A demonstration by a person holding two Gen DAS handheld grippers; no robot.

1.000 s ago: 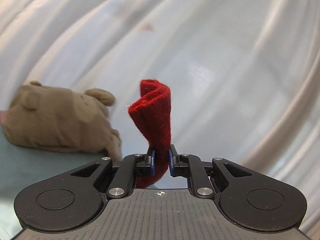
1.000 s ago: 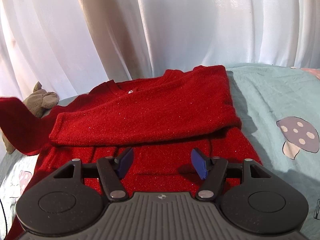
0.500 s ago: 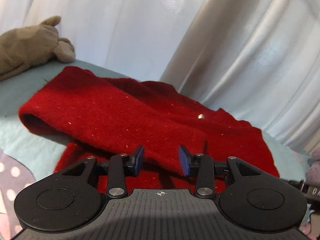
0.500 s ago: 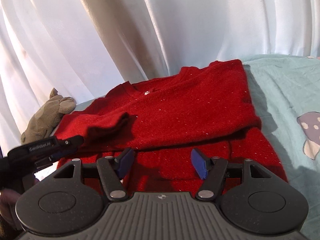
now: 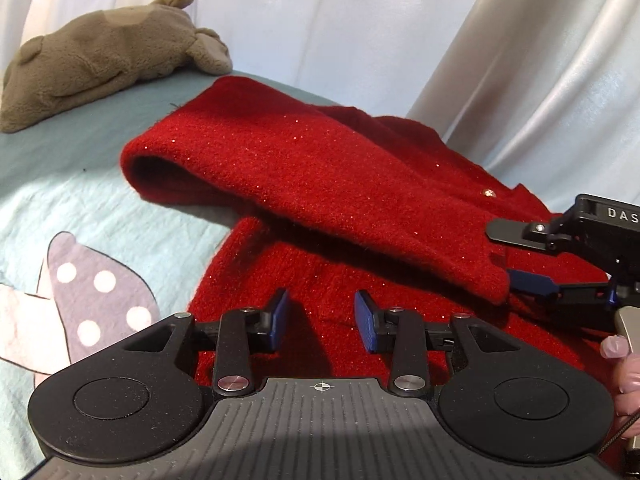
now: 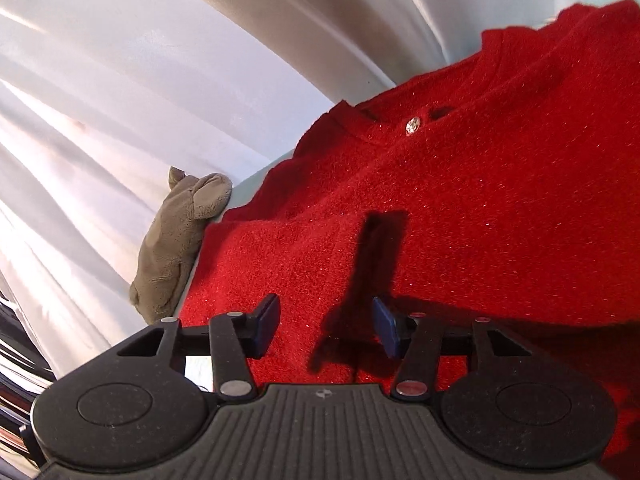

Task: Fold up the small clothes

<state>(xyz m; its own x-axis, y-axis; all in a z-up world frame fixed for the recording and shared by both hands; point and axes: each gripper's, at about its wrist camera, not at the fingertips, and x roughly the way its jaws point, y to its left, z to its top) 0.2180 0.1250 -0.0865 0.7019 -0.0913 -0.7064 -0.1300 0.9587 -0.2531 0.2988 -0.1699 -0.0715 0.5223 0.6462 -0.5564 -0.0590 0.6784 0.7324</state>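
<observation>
A small red knit sweater (image 5: 360, 320) lies flat on the teal bed sheet (image 5: 80, 168). One sleeve (image 5: 320, 176) is folded slantwise across its chest. My left gripper (image 5: 320, 320) hovers low over the sweater's lower body, its jaws closing slightly with nothing pinched between them. My right gripper (image 5: 506, 258) comes in from the right, rolled on its side at the sleeve's cuff (image 5: 488, 284). In the right wrist view the right gripper (image 6: 326, 324) straddles the sleeve (image 6: 320, 264); its jaws are closing and the pads stand off the knit. A shiny button (image 6: 412, 125) marks the neckline.
A brown plush toy (image 5: 100, 52) lies at the far left of the bed against white curtains (image 5: 400, 20). The sheet carries a mushroom print (image 5: 92, 300) near my left gripper. A person's fingers (image 5: 620, 364) show at the right edge.
A second ago my left gripper held the sleeve up; it lowered it across the sweater and let go. My right gripper swung left to the cuff, rolled over, and its jaws narrowed.
</observation>
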